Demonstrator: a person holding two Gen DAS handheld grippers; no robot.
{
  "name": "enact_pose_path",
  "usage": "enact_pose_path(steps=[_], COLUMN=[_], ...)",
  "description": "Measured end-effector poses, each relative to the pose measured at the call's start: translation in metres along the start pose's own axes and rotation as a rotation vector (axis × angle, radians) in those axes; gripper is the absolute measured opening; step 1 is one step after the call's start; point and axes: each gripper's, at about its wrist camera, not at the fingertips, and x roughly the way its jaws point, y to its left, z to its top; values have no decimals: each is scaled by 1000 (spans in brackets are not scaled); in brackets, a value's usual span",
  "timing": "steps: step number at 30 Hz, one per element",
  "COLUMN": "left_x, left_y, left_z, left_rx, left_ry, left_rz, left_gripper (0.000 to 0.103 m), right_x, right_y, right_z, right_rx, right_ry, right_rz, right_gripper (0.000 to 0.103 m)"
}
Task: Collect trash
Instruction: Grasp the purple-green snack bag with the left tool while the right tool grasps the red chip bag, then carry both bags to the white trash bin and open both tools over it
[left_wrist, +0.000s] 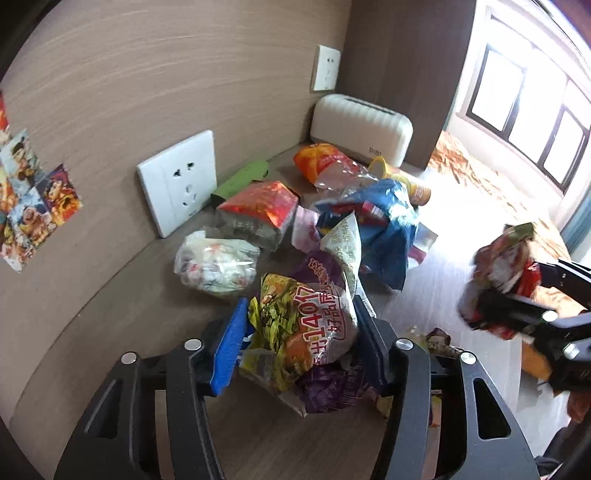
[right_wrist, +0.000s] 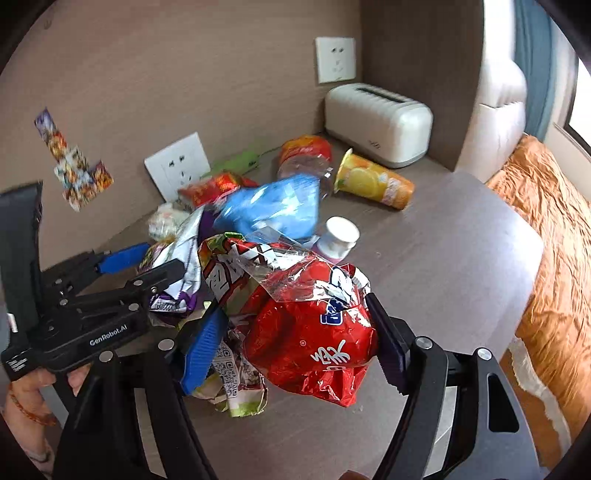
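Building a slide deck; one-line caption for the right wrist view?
Right tongs grip a crumpled red snack bag above a desk strewn with wrappers.

The left claw (left_wrist: 299, 332) points steeply down, its blue pad (left_wrist: 227, 350) and its dark pad pressed on either side of a crumpled wrapper (left_wrist: 303, 325) pinched between them. The right claw (right_wrist: 295, 332) tilts down likewise, its pads clamped on a red bag (right_wrist: 310, 332) that bulges between the fingers. Seen from the right wrist, the left claw lies to the left of the right claw and just beside it, with a bare hand (right_wrist: 33, 387) wearing a bracelet gripping its handle at the lower left.
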Motion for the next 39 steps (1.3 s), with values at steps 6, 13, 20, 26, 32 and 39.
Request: enact_pose_path(steps=[6, 13, 20, 26, 32, 39], left_x=[-3, -48, -96, -114, -83, -17], left_y=[24, 23, -35, -124, -236, -357], left_z=[-4, 13, 37, 43, 34, 8], left_rx=[-63, -40, 83, 205, 297, 397], left_ry=[5, -87, -166, -184, -118, 33], left_rz=[-26, -51, -135, -250, -347, -450], left_gripper=[53, 53, 53, 53, 53, 53], right_x=[-19, -37, -73, -119, -143, -116], right_y=[-8, -16, -43, -96, -165, -242], right_z=[-3, -10, -17, -38, -82, -158], right_rx=[48, 87, 100, 99, 116, 131], right_ry=[-26, -51, -119, -169, -133, 0], right_rz=[-15, -38, -68, -142, -235, -330], right_gripper=[74, 74, 74, 74, 74, 74])
